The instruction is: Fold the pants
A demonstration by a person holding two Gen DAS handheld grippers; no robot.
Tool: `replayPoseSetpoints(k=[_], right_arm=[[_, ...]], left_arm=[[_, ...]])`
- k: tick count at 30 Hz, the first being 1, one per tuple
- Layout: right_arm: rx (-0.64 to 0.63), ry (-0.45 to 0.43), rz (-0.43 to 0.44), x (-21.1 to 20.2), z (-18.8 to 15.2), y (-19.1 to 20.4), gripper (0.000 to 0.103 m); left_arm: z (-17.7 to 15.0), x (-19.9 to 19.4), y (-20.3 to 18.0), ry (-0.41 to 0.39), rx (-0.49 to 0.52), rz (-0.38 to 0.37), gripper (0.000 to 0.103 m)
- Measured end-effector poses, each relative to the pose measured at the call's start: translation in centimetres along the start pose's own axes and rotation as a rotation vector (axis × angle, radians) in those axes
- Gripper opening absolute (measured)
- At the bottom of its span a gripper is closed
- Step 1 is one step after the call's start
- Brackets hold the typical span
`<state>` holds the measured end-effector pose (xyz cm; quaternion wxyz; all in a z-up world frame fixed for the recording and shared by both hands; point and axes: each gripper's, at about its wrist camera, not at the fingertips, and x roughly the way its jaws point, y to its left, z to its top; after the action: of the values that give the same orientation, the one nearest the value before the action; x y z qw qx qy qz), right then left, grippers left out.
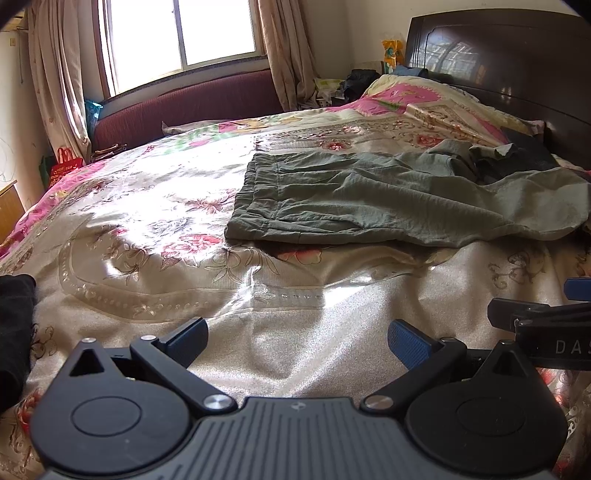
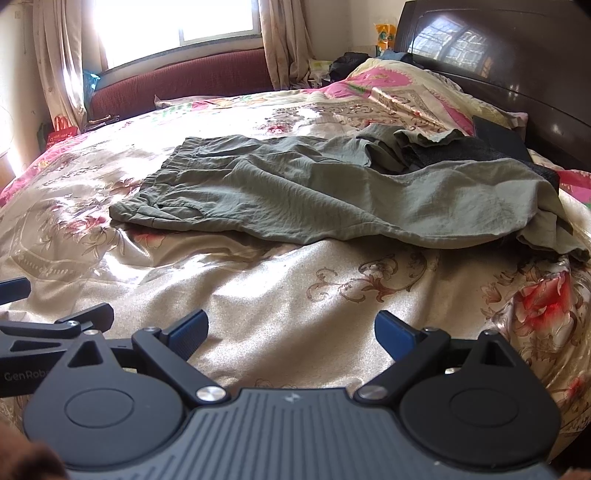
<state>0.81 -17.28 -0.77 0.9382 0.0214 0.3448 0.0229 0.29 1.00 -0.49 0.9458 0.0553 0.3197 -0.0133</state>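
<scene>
We see green pants (image 1: 373, 199) spread flat on bed (image 1: 155, 229), waistband toward window side, legs running toward headboard (image 1: 517, 70) over dark clothes. Left gripper (image 1: 297, 341) and right gripper (image 2: 291, 332) both spread wide, empty, above bedspread, well short of pants

Blown-out window (image 1: 177, 33) glare on bedspread (image 1: 155, 206); fisheye edges bend, corners perhaps vignetted.
</scene>
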Motion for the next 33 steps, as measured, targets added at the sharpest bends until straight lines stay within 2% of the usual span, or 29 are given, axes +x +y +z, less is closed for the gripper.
replayPoseSetpoints(k=[33], right_arm=[[-0.005,0.013,0.006,0.36,-0.21,0.24,0.096]], left_arm=[[0.00,0.04,0.16,-0.005,0.004,0.009,0.103]])
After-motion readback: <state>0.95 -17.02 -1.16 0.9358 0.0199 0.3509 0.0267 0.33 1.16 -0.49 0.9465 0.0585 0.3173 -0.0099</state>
